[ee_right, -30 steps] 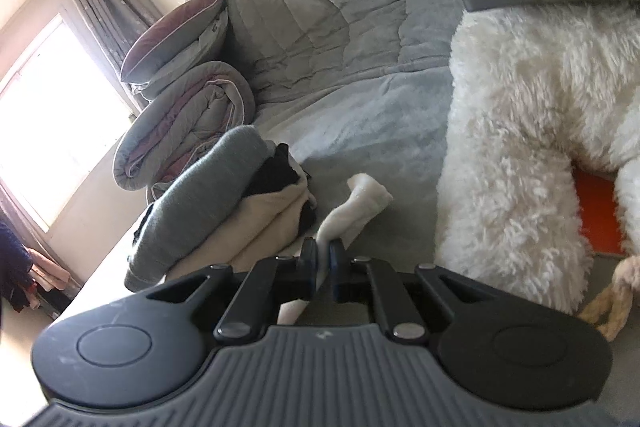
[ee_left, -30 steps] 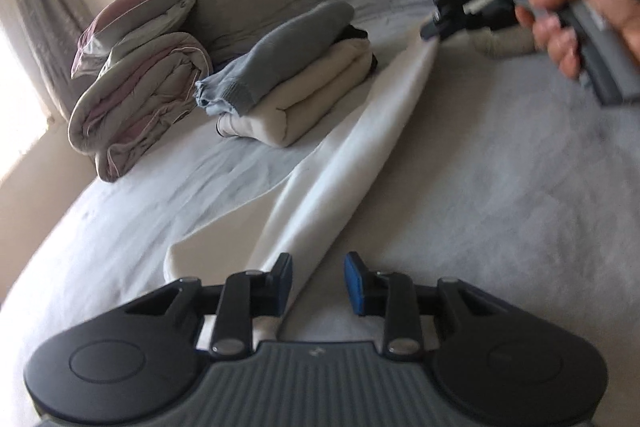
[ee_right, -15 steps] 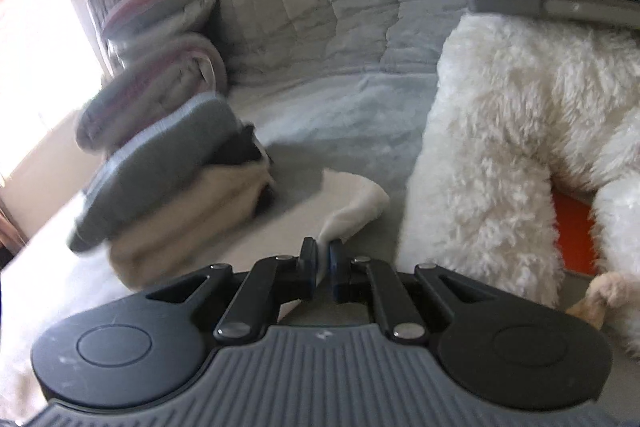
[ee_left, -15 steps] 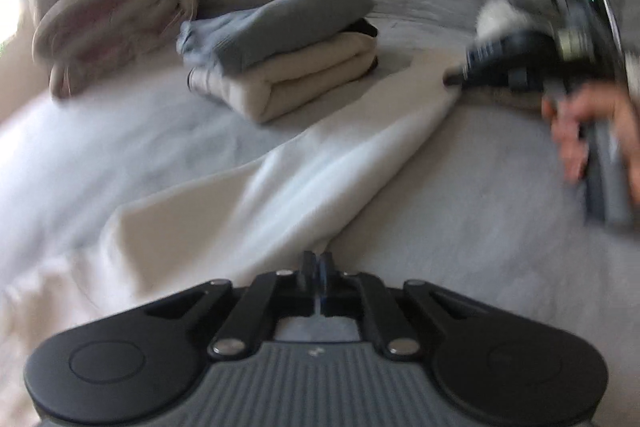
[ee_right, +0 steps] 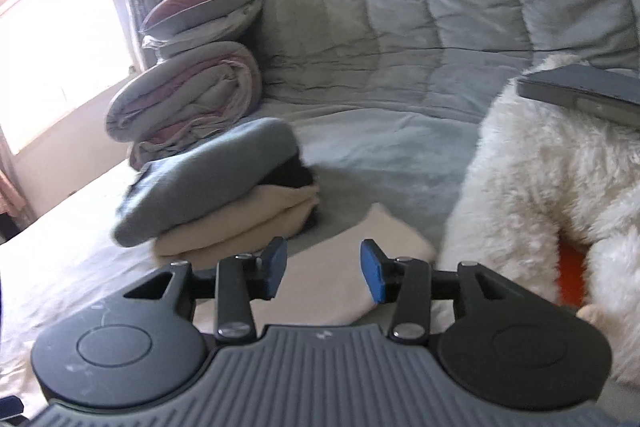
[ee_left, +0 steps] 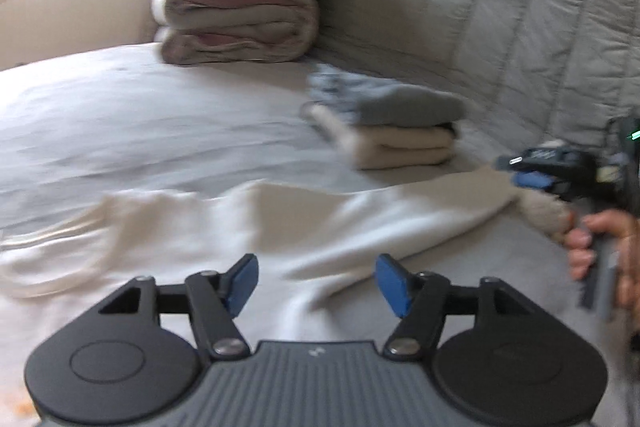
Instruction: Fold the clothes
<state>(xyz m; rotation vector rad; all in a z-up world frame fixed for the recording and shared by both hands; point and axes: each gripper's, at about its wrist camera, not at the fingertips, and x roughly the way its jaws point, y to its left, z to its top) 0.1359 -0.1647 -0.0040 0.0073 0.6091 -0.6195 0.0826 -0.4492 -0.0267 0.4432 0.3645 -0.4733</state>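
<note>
A cream-white garment [ee_left: 280, 227] lies spread flat across the grey bed sheet [ee_left: 140, 115]. My left gripper [ee_left: 316, 283] hovers over its near edge, jaws opening, with cloth beneath the gap but nothing pinched. My right gripper [ee_right: 322, 273] is above the garment's far corner [ee_right: 352, 267], jaws opening, and the pads do not touch the cloth. From the left wrist view the right gripper [ee_left: 528, 171] shows at the right edge, held by a hand [ee_left: 600, 247]. A folded stack [ee_left: 392, 127], grey on cream, sits behind the garment.
Rolled bedding with a pillow on top [ee_left: 240, 19] stands at the back by the window. A quilted grey cover [ee_right: 400, 7] drapes the headboard. A fluffy white plush toy [ee_right: 560, 167] with a dark flat device [ee_right: 580, 95] on it sits right of the garment's corner.
Both grippers let go of the white garment and opened; it dropped flat onto the bed. The left gripper rolled and swung so the stack and bedding now sit further right.
</note>
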